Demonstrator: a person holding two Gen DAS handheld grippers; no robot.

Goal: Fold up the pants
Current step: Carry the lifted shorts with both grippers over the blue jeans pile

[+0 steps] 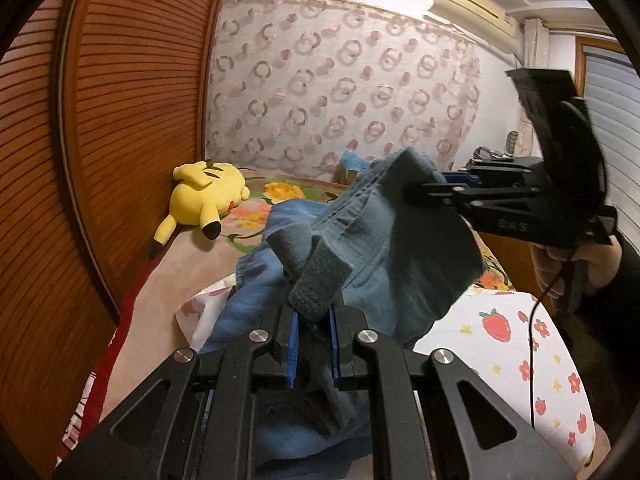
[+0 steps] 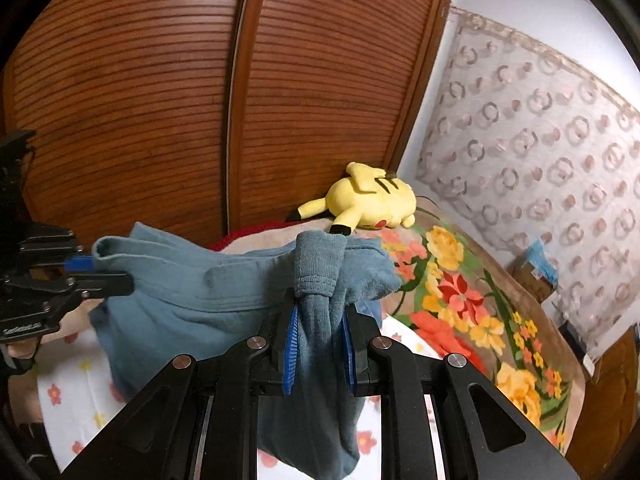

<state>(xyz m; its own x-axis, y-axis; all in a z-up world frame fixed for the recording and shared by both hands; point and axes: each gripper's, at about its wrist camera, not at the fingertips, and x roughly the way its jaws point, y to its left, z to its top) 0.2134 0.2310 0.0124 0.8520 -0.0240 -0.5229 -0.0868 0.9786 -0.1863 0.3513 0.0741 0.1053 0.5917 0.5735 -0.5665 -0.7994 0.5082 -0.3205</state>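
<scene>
So there's one pair of blue pants (image 1: 384, 240) held up off the bed (image 2: 460, 280), with two grippers on it: the left gripper (image 1: 314, 344) is clamped on a bunched cuff and the right gripper (image 2: 320, 344) is pinching another bunched bit of the same fabric. The wooden slatted closet doors (image 2: 160, 100) run tight along the bed's far edge, where one yellow plush toy (image 1: 208, 196) lies. The flowery blanket (image 2: 472, 312) to the right looks like the open room.

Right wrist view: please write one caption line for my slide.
Both grippers, right and left, hold blue pants lifted over a flowered bed, yellow plush toy behind.
</scene>
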